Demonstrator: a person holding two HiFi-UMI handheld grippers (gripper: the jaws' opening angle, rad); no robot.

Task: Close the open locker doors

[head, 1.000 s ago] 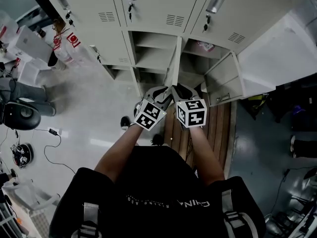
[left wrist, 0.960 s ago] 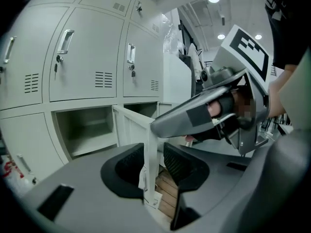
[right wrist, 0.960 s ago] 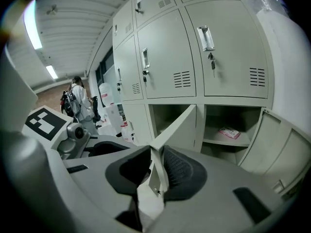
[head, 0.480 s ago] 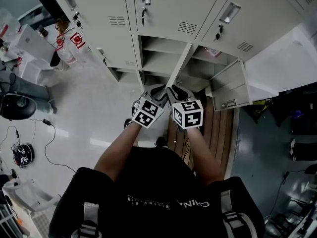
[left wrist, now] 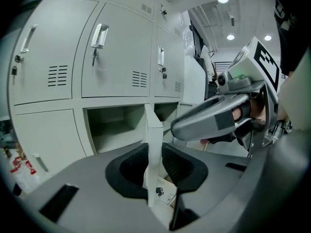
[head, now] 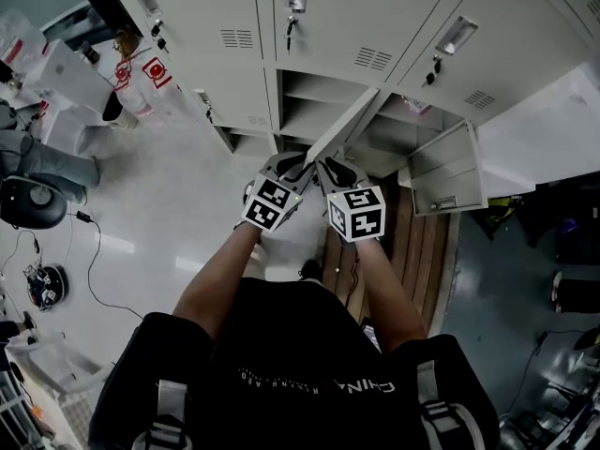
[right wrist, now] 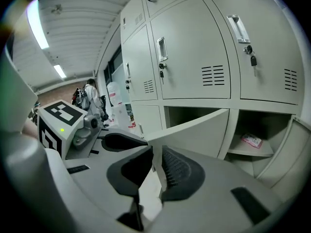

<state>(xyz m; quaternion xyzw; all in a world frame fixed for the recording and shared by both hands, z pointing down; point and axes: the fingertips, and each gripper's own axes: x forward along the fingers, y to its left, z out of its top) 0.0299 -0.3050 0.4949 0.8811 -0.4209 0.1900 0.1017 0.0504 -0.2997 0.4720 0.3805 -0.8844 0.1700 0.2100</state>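
Two locker doors stand open, and we hold the nearer one with both tools. The left gripper [head: 300,161] and the right gripper [head: 331,165] sit side by side on the free edge of the middle locker door [head: 345,126]. In the left gripper view the thin door edge [left wrist: 154,130] stands upright between the dark pads with both jaws pressed onto it. The right gripper view shows the same, its jaws clamped on the panel [right wrist: 194,125], which runs back to the post beside the middle compartment [right wrist: 194,111].

Compared with a second ago, the door lies more slanted across the opening in the head view, and the lockers fill more of the frame. We judge that we have stepped in and begun to swing the door towards its frame, though the camera's own shift accounts for part of this. The compartment is not yet covered, so the first closing is only started.

The right-hand locker door [head: 448,167] hangs wide open and untouched, well apart from both grippers.
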